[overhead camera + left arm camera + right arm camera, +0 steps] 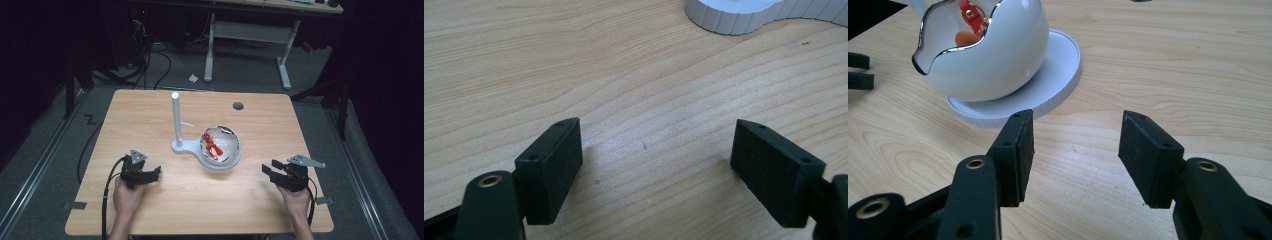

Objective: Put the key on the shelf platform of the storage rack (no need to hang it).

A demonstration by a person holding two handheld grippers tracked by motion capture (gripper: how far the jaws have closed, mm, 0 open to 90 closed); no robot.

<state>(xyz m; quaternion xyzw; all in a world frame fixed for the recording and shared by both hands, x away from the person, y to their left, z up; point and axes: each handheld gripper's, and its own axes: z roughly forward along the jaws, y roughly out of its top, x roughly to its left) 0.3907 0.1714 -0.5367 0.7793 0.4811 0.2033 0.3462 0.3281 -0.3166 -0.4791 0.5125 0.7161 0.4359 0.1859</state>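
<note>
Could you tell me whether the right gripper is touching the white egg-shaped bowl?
Apart. The right gripper view shows bare wooden table between the right gripper and the white egg-shaped bowl.

Left tool [150, 175] and right tool [271, 171] held low, jaws spread wide.

A stand [200, 149] sits near the middle of the tabletop [150, 120], with its post [176, 117] rising at the stand's left end. On the stand's round right end rests a bowl [221, 145], and small items [214, 146] lie inside it (what they are cannot be told). A hole [238, 105] lies in the tabletop behind the bowl, toward the far edge. The left claw [152, 174] rests on the tabletop at the near left, well apart from the stand. The right claw [268, 171] rests at the near right, before and right of the bowl.
</note>
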